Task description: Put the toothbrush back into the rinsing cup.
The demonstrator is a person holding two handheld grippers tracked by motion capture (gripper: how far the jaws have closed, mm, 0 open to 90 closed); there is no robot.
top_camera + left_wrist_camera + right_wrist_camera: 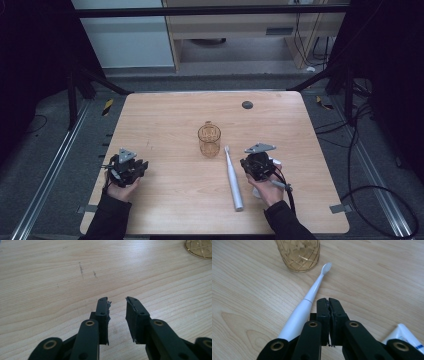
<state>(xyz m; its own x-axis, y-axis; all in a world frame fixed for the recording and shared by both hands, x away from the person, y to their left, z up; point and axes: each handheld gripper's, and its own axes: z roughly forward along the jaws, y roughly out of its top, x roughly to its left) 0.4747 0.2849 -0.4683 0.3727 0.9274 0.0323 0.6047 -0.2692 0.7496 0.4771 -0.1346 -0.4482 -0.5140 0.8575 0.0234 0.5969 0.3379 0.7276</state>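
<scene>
My right gripper point(328, 302) has its jaws pressed together on nothing, sitting just right of the white toothbrush point(308, 302), which lies flat on the table point(165, 200) with its bristles beside the amber glass cup point(209, 139). My left gripper point(117, 307) rests over bare wood, well apart, jaws a narrow gap open and empty.

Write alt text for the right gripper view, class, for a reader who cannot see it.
A white electric toothbrush lies on a wooden table, its head near an amber glass cup. The right gripper points past it, black fingers together and empty. A white tube lies beside.
</scene>
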